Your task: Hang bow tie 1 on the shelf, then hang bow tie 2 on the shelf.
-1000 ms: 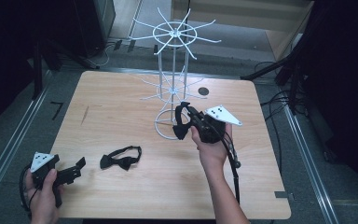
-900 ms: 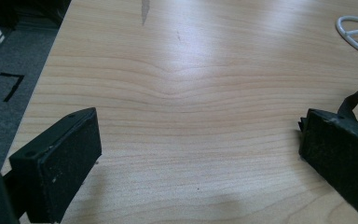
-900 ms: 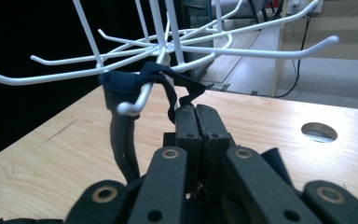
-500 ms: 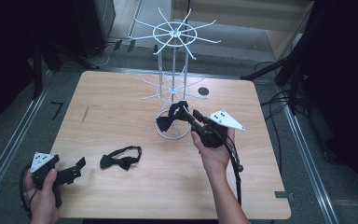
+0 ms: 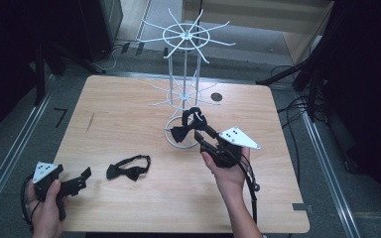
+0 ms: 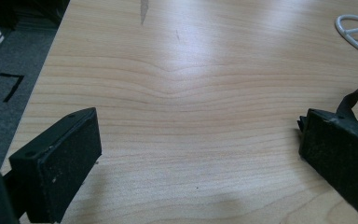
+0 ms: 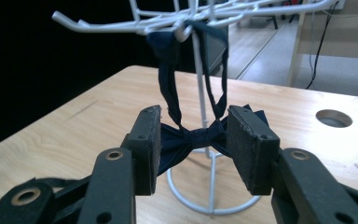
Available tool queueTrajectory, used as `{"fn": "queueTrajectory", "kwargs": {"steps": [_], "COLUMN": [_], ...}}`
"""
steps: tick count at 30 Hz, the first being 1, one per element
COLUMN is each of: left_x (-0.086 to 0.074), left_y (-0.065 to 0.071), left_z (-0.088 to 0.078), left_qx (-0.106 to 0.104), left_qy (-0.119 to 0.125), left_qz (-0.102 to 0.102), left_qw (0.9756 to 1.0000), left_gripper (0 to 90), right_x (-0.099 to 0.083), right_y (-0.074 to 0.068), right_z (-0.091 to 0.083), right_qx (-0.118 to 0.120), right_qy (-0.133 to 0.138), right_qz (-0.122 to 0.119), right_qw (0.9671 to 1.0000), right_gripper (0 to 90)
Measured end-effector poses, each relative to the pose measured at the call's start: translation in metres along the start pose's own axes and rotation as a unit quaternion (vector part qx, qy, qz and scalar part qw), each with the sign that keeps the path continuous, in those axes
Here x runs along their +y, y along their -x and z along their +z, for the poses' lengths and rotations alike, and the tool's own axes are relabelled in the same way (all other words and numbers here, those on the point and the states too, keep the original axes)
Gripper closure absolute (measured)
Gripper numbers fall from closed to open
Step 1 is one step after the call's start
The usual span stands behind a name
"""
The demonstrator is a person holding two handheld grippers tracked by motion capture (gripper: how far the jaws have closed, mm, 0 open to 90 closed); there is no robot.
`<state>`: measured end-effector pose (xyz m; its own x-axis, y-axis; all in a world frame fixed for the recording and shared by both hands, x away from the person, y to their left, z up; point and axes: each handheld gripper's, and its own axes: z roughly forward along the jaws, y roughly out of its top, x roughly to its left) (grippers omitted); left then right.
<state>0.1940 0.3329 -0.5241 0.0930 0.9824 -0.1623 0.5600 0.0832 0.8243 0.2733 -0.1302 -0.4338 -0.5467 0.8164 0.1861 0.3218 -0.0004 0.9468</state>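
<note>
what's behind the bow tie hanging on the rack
Behind the hanging bow tie stands the rack's white pole, its lower stretch covered by the knot.

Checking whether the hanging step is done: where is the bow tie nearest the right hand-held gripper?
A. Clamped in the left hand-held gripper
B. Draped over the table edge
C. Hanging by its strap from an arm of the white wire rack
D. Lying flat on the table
C: in the right gripper view the bow tie hangs by its strap from an arm of the white wire rack, between the open jaws of the right hand-held gripper.
</note>
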Motion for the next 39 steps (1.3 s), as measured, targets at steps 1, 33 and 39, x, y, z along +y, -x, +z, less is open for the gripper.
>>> {"fn": "queueTrajectory", "kwargs": {"steps": [1,33,39], "left_x": [0.0,0.0,0.0], "left_y": [0.0,0.0,0.0], "left_z": [0.0,0.001,0.0], "left_qx": [0.0,-0.002,-0.001], "left_qy": [-0.001,-0.002,0.0], "left_qz": [0.0,-0.003,-0.002], "left_qw": [1.0,1.0,1.0], "left_gripper": [0.0,0.0,0.0], "right_x": [-0.001,-0.043,-0.05], "right_y": [-0.001,-0.053,-0.059], "right_z": [0.0,0.031,0.042], "right_qx": [0.001,0.065,0.068], "right_qy": [-0.003,-0.056,-0.069], "right_qz": [-0.002,-0.011,-0.007], "right_qw": [1.0,0.9962,0.9953], "right_gripper": [56.6,57.0,57.4]}}
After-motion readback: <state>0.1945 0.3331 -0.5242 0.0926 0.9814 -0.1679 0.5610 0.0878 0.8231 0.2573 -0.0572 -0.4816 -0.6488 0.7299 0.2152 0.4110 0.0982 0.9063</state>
